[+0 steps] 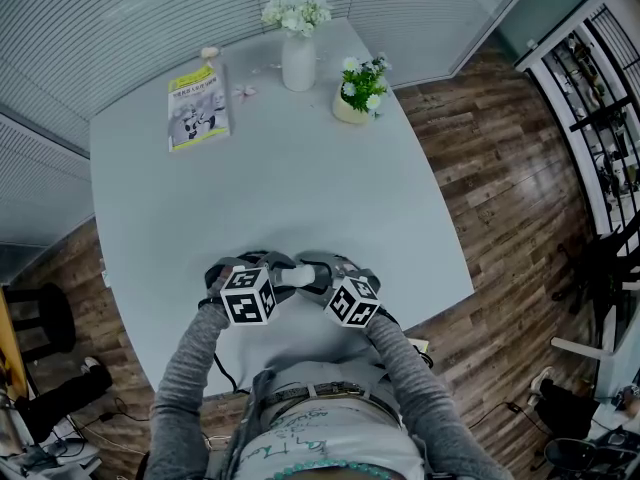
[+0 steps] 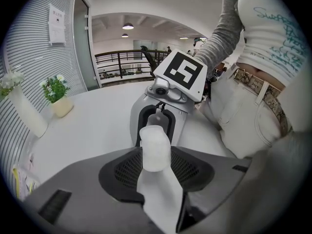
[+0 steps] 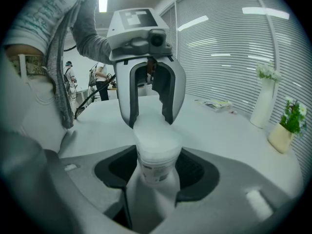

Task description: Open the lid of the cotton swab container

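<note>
In the head view, the left claw (image 1: 277, 267) and the right claw (image 1: 319, 269) met nose to nose over the near edge of the pale worktop (image 1: 300, 188). The white cotton swab container (image 1: 297, 275) lay crosswise between them, one end in each. Grey sleeves ran back from both claws to the person. At the far end of the worktop stood a white vase of flowers (image 1: 298, 46) and a small potted plant (image 1: 359, 90) beside it. A yellow-edged booklet (image 1: 197, 107) lay well to their left. Wooden floor (image 1: 500, 178) showed on the right.

In the left gripper view, the left claw (image 2: 156, 162) was clenched on the cotton swab container (image 2: 156, 149). It stood out from between the dark pads as a frosted white cylinder. Its far end reached into the jaws of the right claw (image 2: 157, 125), which faced the camera under its marker cube (image 2: 183, 72). The vase (image 2: 25, 112) and the potted plant (image 2: 57, 96) stood far off at the left.

In the right gripper view, the right claw (image 3: 156, 175) grasped the container (image 3: 157, 152) by its labelled end. The wider white end pointed away and sat between the jaws of the left claw (image 3: 150, 117). The container was clear of the worktop (image 3: 229, 135). The vase (image 3: 263, 101), the plant (image 3: 288, 126) and the booklet (image 3: 218, 104) were at the right.
</note>
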Action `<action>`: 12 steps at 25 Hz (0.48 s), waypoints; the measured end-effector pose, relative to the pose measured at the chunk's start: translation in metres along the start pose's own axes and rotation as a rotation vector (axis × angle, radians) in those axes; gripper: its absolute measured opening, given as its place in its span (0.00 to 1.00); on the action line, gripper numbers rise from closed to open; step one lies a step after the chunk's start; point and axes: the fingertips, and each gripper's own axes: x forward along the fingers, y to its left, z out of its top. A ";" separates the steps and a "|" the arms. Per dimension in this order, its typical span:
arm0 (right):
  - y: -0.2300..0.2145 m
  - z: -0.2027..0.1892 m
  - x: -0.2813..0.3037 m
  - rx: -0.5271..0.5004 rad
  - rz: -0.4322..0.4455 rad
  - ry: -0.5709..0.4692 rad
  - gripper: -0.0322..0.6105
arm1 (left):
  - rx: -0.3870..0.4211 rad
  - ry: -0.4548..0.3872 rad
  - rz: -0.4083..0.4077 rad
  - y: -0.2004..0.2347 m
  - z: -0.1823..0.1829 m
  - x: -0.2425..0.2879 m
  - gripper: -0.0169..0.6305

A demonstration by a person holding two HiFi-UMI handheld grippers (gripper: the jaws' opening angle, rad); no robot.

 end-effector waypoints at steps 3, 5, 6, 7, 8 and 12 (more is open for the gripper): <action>0.000 0.000 0.001 -0.007 0.001 0.001 0.43 | -0.008 -0.006 -0.019 0.000 0.000 -0.001 0.29; 0.000 0.000 0.001 -0.014 0.000 0.002 0.43 | -0.014 -0.011 -0.030 0.000 0.000 0.000 0.29; 0.001 -0.001 0.001 -0.018 0.000 0.003 0.43 | -0.018 -0.012 -0.035 -0.001 0.000 0.000 0.29; 0.001 -0.001 0.000 -0.022 0.000 0.004 0.43 | -0.025 -0.013 -0.042 -0.001 0.001 0.000 0.29; 0.002 -0.001 -0.001 -0.028 0.001 0.005 0.43 | -0.035 -0.014 -0.051 -0.002 0.001 0.000 0.29; 0.002 -0.003 0.000 -0.037 0.006 0.006 0.43 | -0.072 -0.024 -0.085 -0.003 0.002 0.000 0.29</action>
